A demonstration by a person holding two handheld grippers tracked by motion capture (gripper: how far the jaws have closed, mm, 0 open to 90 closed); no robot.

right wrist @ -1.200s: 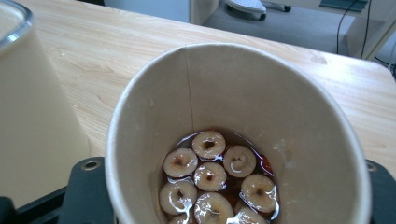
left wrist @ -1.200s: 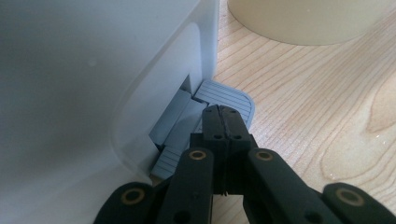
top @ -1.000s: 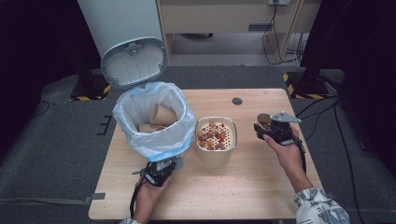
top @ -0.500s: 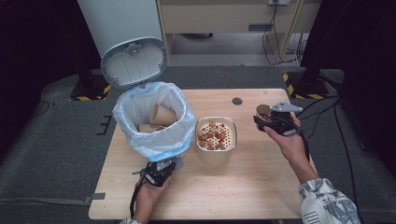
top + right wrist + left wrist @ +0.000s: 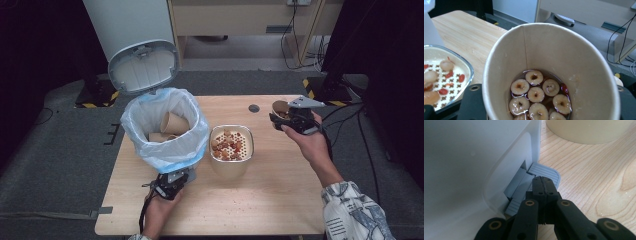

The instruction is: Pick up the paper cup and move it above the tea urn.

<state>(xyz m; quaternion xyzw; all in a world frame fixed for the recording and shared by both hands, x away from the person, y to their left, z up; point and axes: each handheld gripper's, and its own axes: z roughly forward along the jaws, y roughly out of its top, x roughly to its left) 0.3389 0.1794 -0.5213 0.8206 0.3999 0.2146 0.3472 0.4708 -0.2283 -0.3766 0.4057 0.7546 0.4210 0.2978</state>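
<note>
Paper cup (image 5: 551,72), holding round fruit slices (image 5: 536,96) in liquid, sits right of centre in the high view above the table (image 5: 280,200), clamped by the right gripper (image 5: 292,117). Left gripper (image 5: 544,186), jaws pressed together, rests on the bin's grey pedal (image 5: 546,171), lower left. Glass strainer dish (image 5: 231,144) stands centre.

Black tool (image 5: 543,185), patterned sleeve (image 5: 352,207)
</note>
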